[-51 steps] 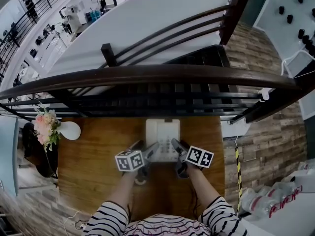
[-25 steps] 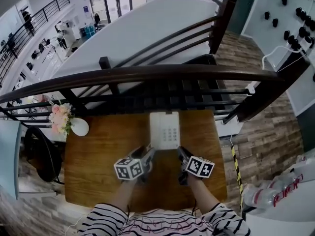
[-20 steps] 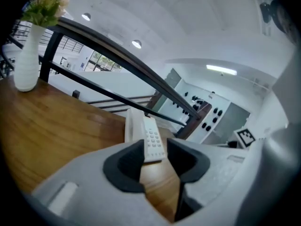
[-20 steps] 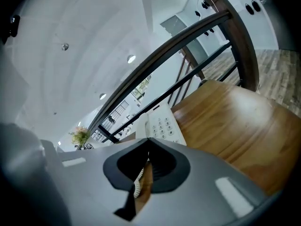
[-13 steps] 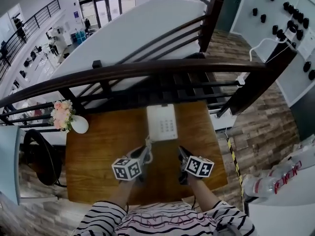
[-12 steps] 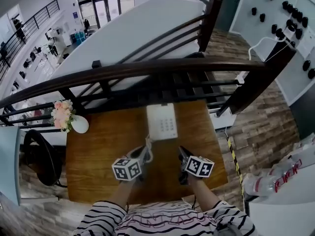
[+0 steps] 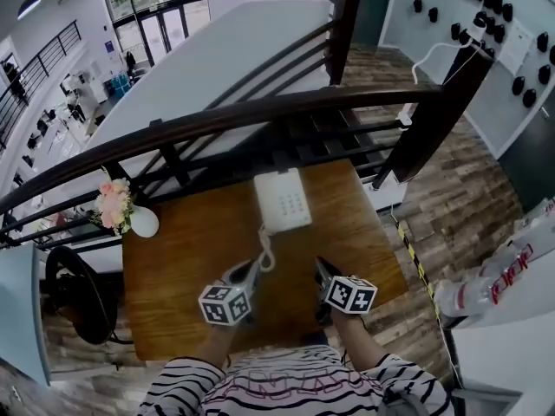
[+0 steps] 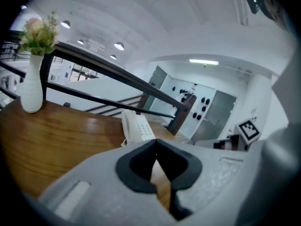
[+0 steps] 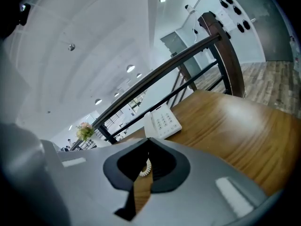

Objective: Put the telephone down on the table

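The white telephone [image 7: 282, 200] lies flat on the wooden table [image 7: 173, 258] near its far edge, with its coiled cord [image 7: 264, 258] trailing toward me. It also shows in the left gripper view [image 8: 136, 126] and the right gripper view [image 9: 162, 121]. My left gripper [image 7: 250, 274] sits short of the phone, left of the cord; its jaws [image 8: 156, 147] have just been closing and meet with nothing between them. My right gripper [image 7: 319, 269], to the right of the cord, is shut and empty too [image 9: 148, 142]. Neither touches the phone.
A white vase [image 7: 143, 222] with pink flowers [image 7: 113, 204] stands at the table's far left corner. A dark wooden railing [image 7: 260, 115] runs just behind the table. A dark chair [image 7: 69, 293] is at the left, below table level. Wooden flooring lies to the right.
Both grippers have drawn back toward me, away from the telephone, which stays on the table. The left jaws have closed. The head view has tilted, and the phone sits farther from the grippers.
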`<state>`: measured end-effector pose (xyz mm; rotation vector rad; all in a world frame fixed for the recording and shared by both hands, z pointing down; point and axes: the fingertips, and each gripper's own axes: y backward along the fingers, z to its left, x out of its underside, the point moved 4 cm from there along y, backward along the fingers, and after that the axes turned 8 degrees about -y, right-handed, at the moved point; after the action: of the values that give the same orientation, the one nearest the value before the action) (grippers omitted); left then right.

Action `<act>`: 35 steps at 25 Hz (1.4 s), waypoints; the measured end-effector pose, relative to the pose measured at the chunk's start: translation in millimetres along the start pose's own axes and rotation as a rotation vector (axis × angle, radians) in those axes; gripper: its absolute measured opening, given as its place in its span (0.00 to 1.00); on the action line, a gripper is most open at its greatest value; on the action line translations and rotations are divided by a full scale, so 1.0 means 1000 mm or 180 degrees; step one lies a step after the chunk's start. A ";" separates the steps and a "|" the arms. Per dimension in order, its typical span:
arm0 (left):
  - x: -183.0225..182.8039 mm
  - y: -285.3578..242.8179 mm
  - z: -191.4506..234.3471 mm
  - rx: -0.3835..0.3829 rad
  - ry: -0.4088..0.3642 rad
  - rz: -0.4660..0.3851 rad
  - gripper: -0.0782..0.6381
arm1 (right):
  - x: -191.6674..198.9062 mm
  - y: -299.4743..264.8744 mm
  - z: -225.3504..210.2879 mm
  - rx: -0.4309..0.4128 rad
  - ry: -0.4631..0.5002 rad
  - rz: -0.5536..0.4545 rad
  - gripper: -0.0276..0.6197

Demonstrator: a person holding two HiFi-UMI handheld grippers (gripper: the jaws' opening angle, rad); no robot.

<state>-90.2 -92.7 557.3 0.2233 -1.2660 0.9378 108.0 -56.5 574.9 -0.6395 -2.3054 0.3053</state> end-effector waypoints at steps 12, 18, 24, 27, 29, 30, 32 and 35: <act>0.013 0.066 -0.019 0.0164 -0.0385 -0.0113 0.11 | 0.066 0.048 0.030 0.0169 0.0141 -0.0138 0.04; 0.028 0.084 -0.027 0.0265 -0.0420 -0.0033 0.11 | 0.082 0.067 0.036 0.0198 0.0127 -0.0200 0.04; 0.036 0.099 -0.031 0.0338 -0.0396 -0.0054 0.11 | 0.099 0.080 0.045 0.0226 0.0148 -0.0189 0.04; 0.037 0.106 -0.028 0.0326 -0.0376 -0.0067 0.11 | 0.107 0.084 0.048 0.0268 0.0143 -0.0190 0.04; 0.040 0.110 -0.026 0.0310 -0.0357 -0.0059 0.11 | 0.109 0.086 0.049 0.0292 0.0150 -0.0200 0.04; 0.041 0.111 -0.026 0.0308 -0.0348 -0.0053 0.11 | 0.109 0.087 0.048 0.0305 0.0165 -0.0206 0.04; 0.044 0.114 -0.025 0.0306 -0.0332 -0.0043 0.11 | 0.109 0.088 0.048 0.0333 0.0200 -0.0215 0.04; 0.046 0.117 -0.024 0.0295 -0.0308 -0.0034 0.11 | 0.108 0.090 0.049 0.0379 0.0261 -0.0227 0.04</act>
<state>-155.4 17.3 550.1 0.3513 -1.3098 0.9872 38.8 74.6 566.9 -0.5002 -2.2077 0.3728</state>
